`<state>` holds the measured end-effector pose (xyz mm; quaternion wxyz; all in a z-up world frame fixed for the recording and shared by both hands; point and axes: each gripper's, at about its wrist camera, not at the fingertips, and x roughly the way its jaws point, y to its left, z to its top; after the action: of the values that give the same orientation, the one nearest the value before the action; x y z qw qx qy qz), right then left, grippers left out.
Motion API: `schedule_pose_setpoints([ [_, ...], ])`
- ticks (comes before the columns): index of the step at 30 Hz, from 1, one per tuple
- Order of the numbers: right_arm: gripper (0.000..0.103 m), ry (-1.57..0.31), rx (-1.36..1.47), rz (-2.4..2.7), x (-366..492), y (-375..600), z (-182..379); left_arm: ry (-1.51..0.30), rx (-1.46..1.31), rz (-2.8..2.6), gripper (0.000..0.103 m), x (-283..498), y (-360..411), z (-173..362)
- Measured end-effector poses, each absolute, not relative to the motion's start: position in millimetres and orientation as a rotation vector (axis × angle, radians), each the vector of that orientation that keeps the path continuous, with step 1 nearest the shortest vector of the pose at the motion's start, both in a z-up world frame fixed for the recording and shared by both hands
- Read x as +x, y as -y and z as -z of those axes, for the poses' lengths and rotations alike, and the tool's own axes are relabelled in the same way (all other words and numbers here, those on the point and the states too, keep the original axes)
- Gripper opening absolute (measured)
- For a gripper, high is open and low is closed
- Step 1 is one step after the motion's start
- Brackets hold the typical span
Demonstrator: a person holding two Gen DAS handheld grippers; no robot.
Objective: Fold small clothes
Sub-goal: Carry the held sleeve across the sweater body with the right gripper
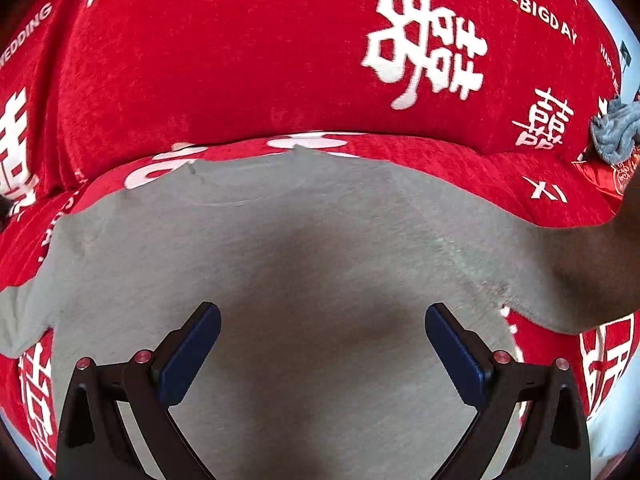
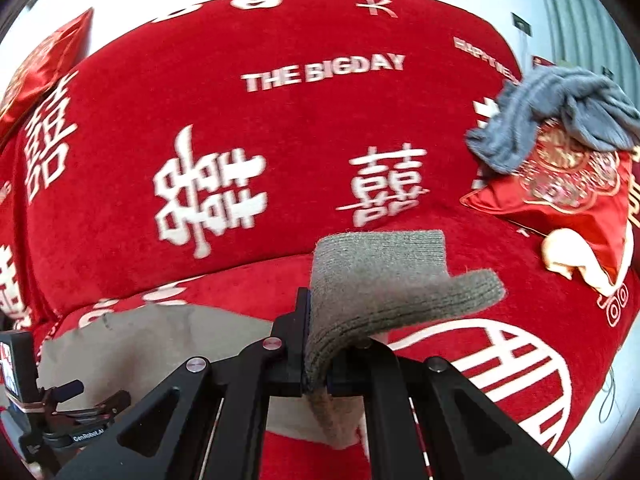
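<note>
A small grey knit top (image 1: 304,248) lies spread flat on a red sofa seat (image 1: 460,168). My left gripper (image 1: 322,344) hovers open just above the middle of it, jaws wide apart and empty. My right gripper (image 2: 316,344) is shut on the top's sleeve cuff (image 2: 384,276), which stands lifted and folds over the right finger. The rest of the top (image 2: 160,336) shows to the lower left in the right wrist view. The left gripper's body (image 2: 60,404) shows at the left edge there.
The red sofa back (image 2: 280,140) with white characters rises behind the seat. A blue-grey knit garment (image 2: 560,112) lies crumpled on a red embroidered cushion (image 2: 580,200) at the right; it also shows in the left wrist view (image 1: 616,132). Another red cushion (image 2: 44,64) sits at the upper left.
</note>
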<state>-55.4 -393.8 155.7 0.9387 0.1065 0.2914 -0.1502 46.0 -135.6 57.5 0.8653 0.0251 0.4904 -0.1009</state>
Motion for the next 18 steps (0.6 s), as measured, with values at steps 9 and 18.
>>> schedule_pose_setpoints([
  [9, 0.006, -0.606, 0.183, 0.249, -38, 336, -166, -1.028, 0.04, 0.194, 0.102, 32, 93, -53],
  [18, 0.006, -0.622, 0.137, 0.197, -21, 276, -170, -1.045, 0.015, 0.179, 0.102, 26, 54, -48],
])
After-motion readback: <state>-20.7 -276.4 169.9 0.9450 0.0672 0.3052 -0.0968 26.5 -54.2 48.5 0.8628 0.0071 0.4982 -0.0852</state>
